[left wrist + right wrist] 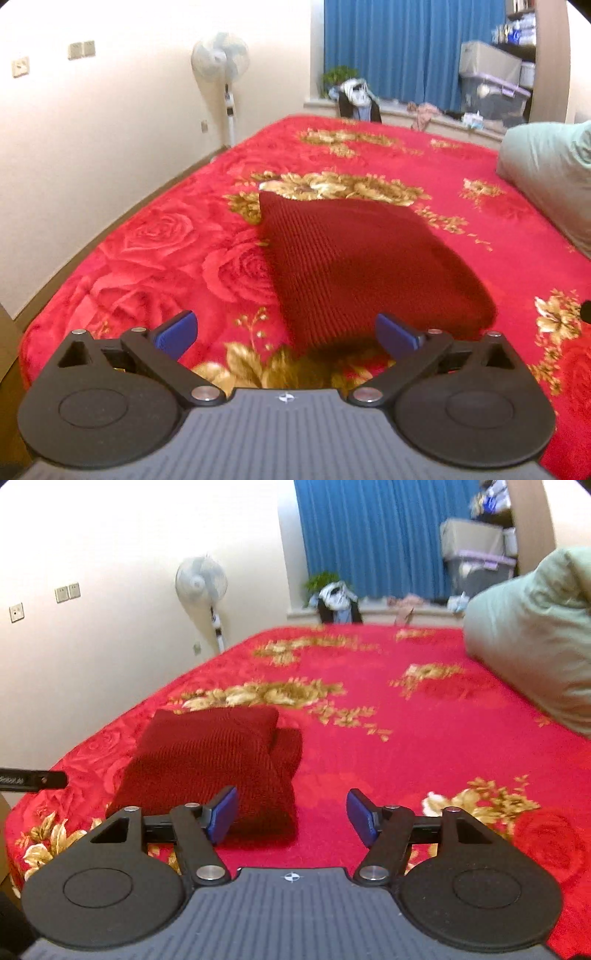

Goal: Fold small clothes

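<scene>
Folded dark-red knit (354, 258) at my left tool's (286, 332) 12 o'clock, long axis running away; my right tool (291, 816) sees it at 10 o'clock; both wide open, empty.

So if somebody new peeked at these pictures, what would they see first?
Probably the bright red blanket with gold flowers, covering the whole bed. Next, the dark red knitted cloth lying folded on it, just ahead of the left gripper, whose blue jaws stand open. At the back, blue curtains hang over the window, and a white fan stands by the wall.
</scene>
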The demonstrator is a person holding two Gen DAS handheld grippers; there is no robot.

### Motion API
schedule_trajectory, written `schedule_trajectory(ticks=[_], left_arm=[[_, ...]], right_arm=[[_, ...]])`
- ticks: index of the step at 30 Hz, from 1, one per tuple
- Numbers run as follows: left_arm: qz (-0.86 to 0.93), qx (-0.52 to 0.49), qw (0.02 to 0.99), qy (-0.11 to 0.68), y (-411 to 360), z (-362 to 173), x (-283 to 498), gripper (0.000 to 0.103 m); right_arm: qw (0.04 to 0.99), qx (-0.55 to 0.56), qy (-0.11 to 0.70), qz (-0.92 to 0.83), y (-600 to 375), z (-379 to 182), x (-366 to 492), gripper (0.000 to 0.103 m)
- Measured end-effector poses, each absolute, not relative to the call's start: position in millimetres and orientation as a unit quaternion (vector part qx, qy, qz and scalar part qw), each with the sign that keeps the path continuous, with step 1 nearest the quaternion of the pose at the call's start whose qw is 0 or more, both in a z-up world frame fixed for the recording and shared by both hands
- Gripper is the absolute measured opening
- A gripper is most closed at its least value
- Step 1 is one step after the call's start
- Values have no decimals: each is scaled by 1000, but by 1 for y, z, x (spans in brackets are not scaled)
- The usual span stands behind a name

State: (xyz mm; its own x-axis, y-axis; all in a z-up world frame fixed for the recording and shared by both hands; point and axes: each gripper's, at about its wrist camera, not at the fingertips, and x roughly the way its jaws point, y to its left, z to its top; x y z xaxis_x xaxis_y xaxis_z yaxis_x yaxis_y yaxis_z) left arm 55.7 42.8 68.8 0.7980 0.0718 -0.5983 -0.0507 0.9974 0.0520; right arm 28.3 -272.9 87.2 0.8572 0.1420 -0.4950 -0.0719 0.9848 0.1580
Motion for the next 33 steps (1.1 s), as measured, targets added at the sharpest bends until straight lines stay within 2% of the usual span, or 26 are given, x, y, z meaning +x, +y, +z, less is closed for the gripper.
schedule_trajectory(ticks=[6,8,12,15,20,33], left_arm=[[20,8,956,291,25,32,-6,103],[24,0,952,304,19,27,-3,103],[46,17,963,264,9,30,8,103],[42,-27,959,278,13,29,16,102],[53,2,958,282,6,27,20,103],[53,3,956,288,3,24,23,103]], right_arm=[[971,21,235,46,-253,72,1,68],[966,17,251,50,-248,63,2,68],[964,12,261,56,-241,56,10,68],[963,10,263,60,-235,52,17,68],[964,7,258,68,-227,48,22,68],[964,4,252,85,-222,46,21,68]])
